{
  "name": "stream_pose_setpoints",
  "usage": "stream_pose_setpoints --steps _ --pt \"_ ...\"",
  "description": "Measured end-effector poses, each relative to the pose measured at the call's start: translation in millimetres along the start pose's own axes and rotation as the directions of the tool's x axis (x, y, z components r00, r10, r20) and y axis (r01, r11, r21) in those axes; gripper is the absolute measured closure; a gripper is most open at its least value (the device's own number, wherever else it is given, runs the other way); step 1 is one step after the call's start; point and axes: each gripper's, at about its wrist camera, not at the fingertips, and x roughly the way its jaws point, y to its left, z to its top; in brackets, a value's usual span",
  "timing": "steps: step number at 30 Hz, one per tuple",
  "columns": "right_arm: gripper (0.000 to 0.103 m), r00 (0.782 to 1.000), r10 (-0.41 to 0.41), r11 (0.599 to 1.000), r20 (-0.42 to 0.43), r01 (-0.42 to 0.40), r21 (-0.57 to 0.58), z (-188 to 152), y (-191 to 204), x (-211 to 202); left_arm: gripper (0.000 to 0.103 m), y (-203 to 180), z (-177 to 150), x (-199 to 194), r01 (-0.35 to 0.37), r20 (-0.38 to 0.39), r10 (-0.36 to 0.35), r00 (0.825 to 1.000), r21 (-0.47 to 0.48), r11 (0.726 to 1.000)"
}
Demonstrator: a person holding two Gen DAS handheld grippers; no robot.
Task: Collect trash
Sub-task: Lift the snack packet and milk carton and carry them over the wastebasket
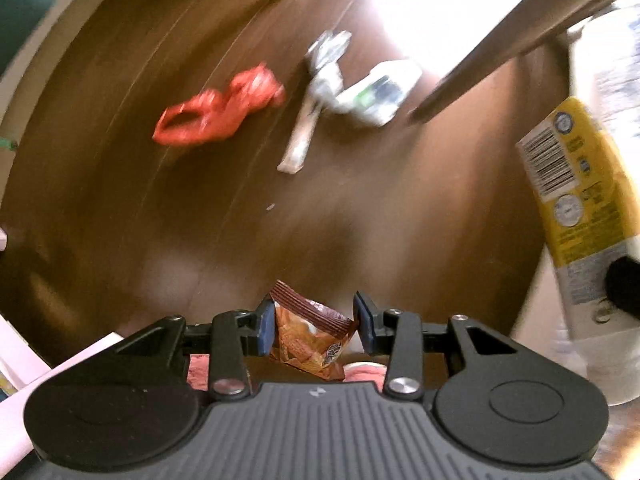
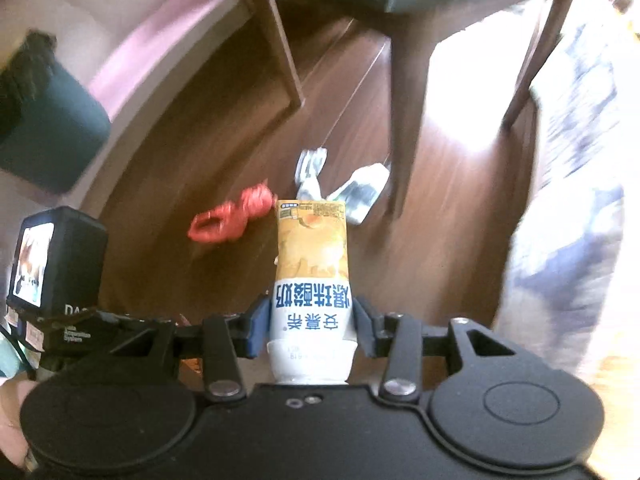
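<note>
Left hand-held gripper (image 1: 315,326) pinches a snack wrapper (image 1: 311,334); right hand-held gripper (image 2: 308,326) clamps a yogurt carton (image 2: 311,280), motion blurring floor litter (image 1: 362,88).

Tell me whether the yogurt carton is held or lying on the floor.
Held. The right gripper has its blue pads clamped on the yogurt carton, which hangs above the wooden floor.

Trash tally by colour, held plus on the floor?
Red: 1, plastic bag on the floor
White or silver: 3, wrappers on the floor
Brown: 1, snack packet in the left gripper
Yellow and white: 1, yogurt carton in the right gripper
Total: 6
</note>
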Motion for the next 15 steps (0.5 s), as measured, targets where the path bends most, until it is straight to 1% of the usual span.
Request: stream_pose_setpoints --steps 2,7,11,15 --pt "0.059 1.0 -0.008 1.0 0.021 0.008 0.02 10 -2 -32 0.064 -13 7 -38 0.033 0.019 -0.033 0.999 0.0 0.999" --pt "0.059 0.996 -0.032 0.999 0.079 0.029 0.038 36 -2 -111 0.064 -43 31 -137 0.079 0.098 -0.081 0.992 0.027 0.997" --pt "0.059 0.989 -0.052 0.999 0.136 0.05 0.015 58 2 -173 0.064 -60 50 -212 0.127 0.164 -0.134 0.977 0.057 0.99" --pt "0.059 0.975 -0.061 0.998 0.215 0.06 0.013 81 2 -231 0.064 -73 68 -278 0.154 0.217 -0.17 0.961 0.089 0.984"
